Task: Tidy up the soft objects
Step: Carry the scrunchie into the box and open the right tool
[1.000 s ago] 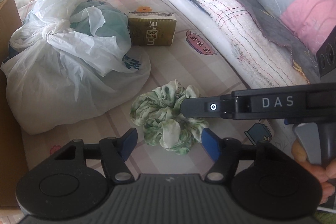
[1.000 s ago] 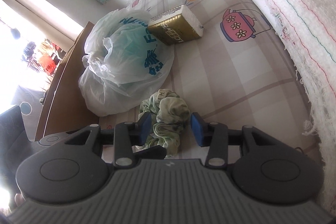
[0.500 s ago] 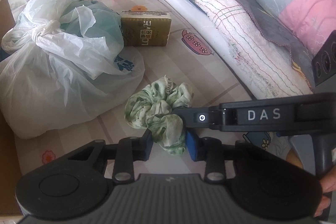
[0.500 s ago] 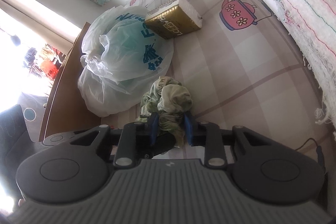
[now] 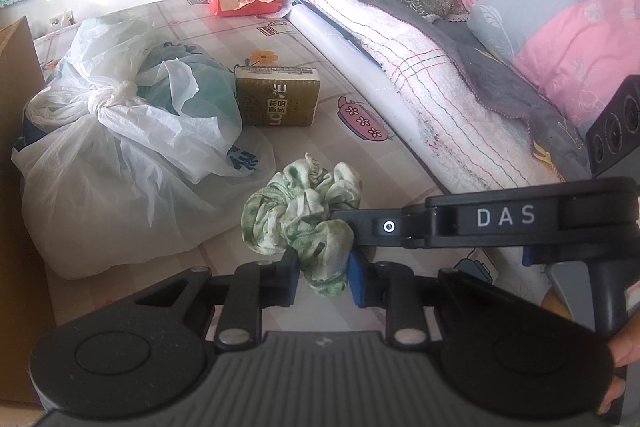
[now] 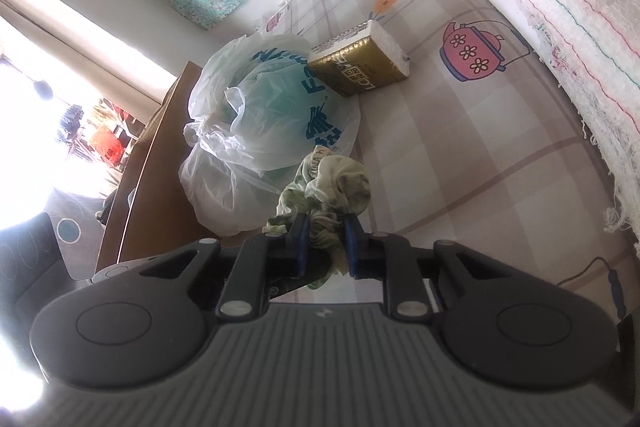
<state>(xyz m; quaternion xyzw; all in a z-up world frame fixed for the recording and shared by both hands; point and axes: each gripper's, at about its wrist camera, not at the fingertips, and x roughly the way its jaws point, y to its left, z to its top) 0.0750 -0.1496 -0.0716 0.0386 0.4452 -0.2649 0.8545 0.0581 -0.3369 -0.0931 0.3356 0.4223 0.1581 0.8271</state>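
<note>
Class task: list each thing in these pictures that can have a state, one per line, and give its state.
Green cloth: crumpled, gripped by both grippers.
Left gripper: jaws just closed, shut on cloth.
Right gripper: jaws just closed, shut on cloth.
White plastic bag: knotted shut.
Gold packet: lying flat.

scrunchie [image 5: 304, 215] | green-white mottled fabric (crumpled ring) | bunched, beside plastic bag [image 5: 120, 155]

Both the left gripper [image 5: 323, 274] and right gripper [image 6: 325, 246] have just closed onto the green scrunchie [image 5: 303, 215], lifting it slightly.
</note>
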